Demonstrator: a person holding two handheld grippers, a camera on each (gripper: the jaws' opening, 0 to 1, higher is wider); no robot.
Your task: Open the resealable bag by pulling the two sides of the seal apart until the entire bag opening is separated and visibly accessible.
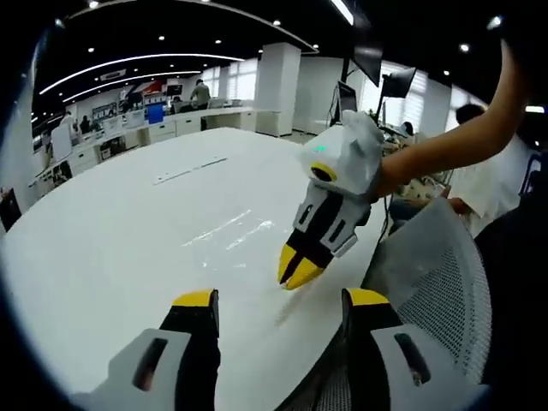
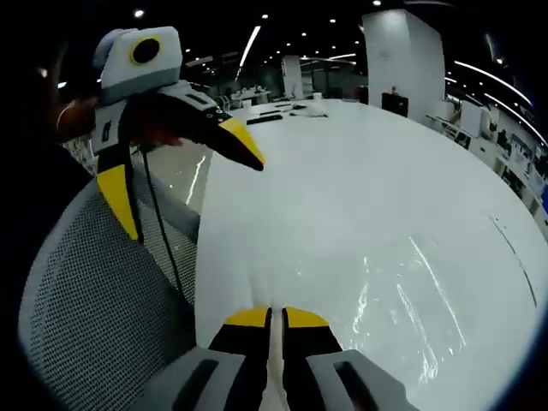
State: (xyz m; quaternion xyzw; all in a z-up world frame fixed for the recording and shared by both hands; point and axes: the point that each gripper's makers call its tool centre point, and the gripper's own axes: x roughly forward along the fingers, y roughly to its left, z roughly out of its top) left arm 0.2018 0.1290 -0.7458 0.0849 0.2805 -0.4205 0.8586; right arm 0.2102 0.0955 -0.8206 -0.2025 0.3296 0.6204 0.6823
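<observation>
A clear resealable bag (image 1: 233, 228) lies flat on the white table (image 1: 128, 223), showing mostly as glossy streaks. In the right gripper view the bag (image 2: 402, 300) spreads to the right of my jaws, and a faint crease runs from it to their tips. My right gripper (image 2: 275, 318) is shut, with a thin pale strip of the bag's near edge between the yellow tips. It also shows in the left gripper view (image 1: 300, 274), tips down on the table beside the bag. My left gripper (image 1: 282, 298) is open and holds nothing, hovering near the table's edge. It hangs above the chair in the right gripper view (image 2: 180, 171).
A grey mesh office chair (image 2: 103, 291) stands against the table's near edge, below both grippers. A person's bare arm (image 1: 462, 137) holds the right gripper. Dark items (image 2: 274, 116) lie at the table's far end. Desks and people fill the office behind.
</observation>
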